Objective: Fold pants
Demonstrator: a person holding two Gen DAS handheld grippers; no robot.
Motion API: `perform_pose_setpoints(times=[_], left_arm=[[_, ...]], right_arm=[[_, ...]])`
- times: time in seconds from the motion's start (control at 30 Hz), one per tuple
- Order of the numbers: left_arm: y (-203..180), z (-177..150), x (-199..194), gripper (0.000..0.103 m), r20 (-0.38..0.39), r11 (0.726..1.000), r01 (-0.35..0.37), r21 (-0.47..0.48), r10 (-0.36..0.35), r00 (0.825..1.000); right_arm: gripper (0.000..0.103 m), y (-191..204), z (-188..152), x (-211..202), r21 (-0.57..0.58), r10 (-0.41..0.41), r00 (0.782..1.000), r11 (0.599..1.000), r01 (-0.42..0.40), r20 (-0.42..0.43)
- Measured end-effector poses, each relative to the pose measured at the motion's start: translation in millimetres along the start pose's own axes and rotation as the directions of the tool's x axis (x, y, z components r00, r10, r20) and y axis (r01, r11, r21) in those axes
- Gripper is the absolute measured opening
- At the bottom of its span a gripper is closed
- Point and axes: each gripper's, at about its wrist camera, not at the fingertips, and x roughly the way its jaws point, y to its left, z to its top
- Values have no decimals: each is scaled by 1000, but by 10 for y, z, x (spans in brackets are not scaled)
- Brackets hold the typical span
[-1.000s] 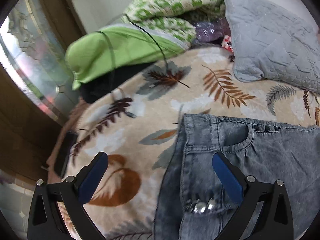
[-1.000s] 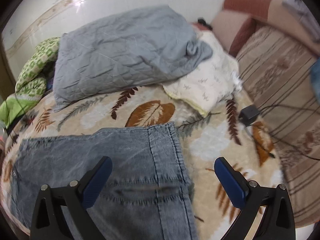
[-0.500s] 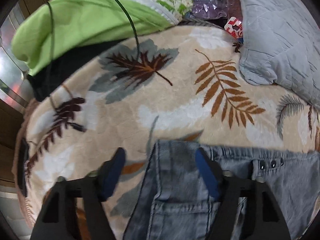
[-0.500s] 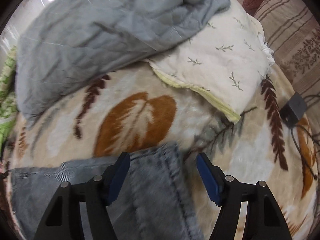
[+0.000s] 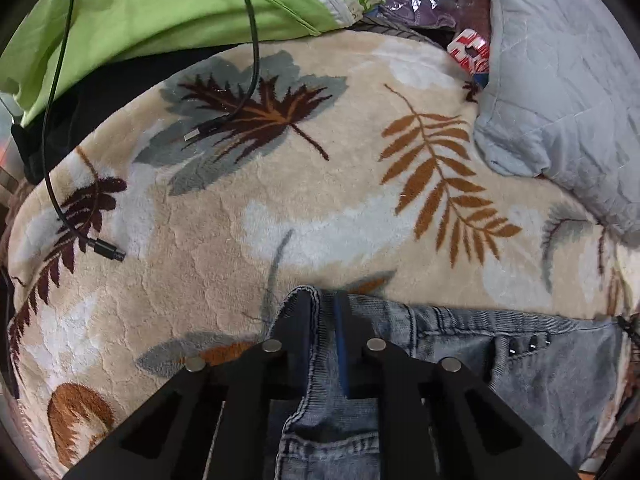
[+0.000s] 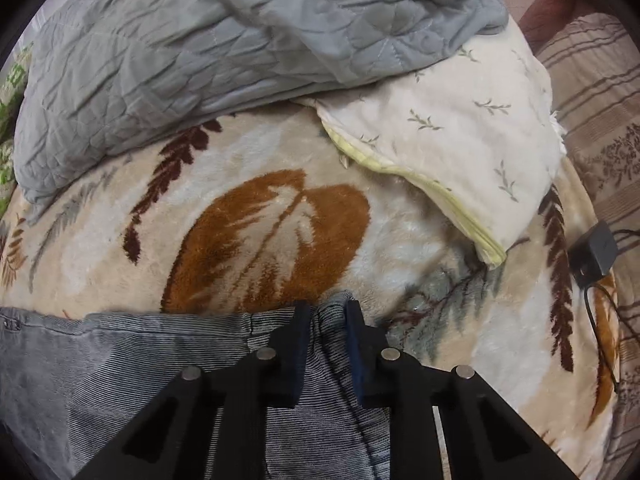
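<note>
- Left gripper (image 5: 323, 300), jaws just closed, pinches one top corner of the grey jeans (image 5: 540, 372) on a leaf-print blanket (image 5: 340, 184)
- Right gripper (image 6: 327, 310), jaws just closed, pinches the jeans' (image 6: 120, 360) other top corner

A home bedroom, by every sign. Underfoot of everything, a bed (image 5: 328, 200) spread with a plush beige blanket printed with brown and grey leaves. At twelve o'clock in the right wrist view, a rumpled grey quilt (image 6: 224, 40); at two o'clock, a cream pillow (image 6: 460, 132) with sprig print. At eleven o'clock in the left wrist view, lime-green bedding (image 5: 160, 12), with a black charging cable (image 5: 252, 40) trailing over it onto the blanket. At three o'clock on the right, a small black charger (image 6: 592, 252).
</note>
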Motion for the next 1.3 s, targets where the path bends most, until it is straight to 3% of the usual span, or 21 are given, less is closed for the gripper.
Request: perform_pose_setpoints(times=[0.1,0.17,0.3,0.33,0.37,0.4,0.53,0.7,0.87,0.93,1.03,1.3], left_arm=[[73,-24,-33,15,-4,1000,22,-16,-22,1000],[98,-26,21,34,-30,999,26,-32,-27,999],[-51,-62,61,36,-5,1000,-5,16,5,1000],[-74,-53,72,26,4,1000,-10,16,10,1000],[-66,-50,71,6,11,1000,-9,-1,9,1000],[-54,-42,76,4,12,1000,-8,-17,8,1000],[35,-70,-126,3,85,998,6,-64,-1,996],[47,-132,-683,3,191,995,70,-71,-55,980],[86,-304,-1392,3,326,984,168,-65,-138,935],[149,-495,-1625,3,372,978,199,-61,-163,914],[255,-875,-1864,3,407,976,212,-53,-173,897],[503,-2136,-2155,3,417,985,170,-13,-149,897]], right_arm=[[18,2,-43,10,-10,-6,1000,1000,5,-4],[18,-14,-46,50,-5,-2,1000,1000,2,-12],[19,-146,12,85,37,36,999,999,-36,0],[19,-166,12,76,39,43,999,998,-43,3],[19,-177,31,76,34,44,999,998,-44,9],[18,-177,34,57,31,43,999,999,-44,19],[17,-166,1,-187,41,51,995,998,-54,87],[17,-233,50,-660,70,78,980,993,-92,184],[16,-300,-5,-1323,101,114,940,983,-154,320],[17,-312,-70,-1477,105,118,926,981,-166,359],[17,-414,-300,-1571,118,137,919,974,-192,369],[16,-740,-1534,-1872,138,192,918,958,-252,346]])
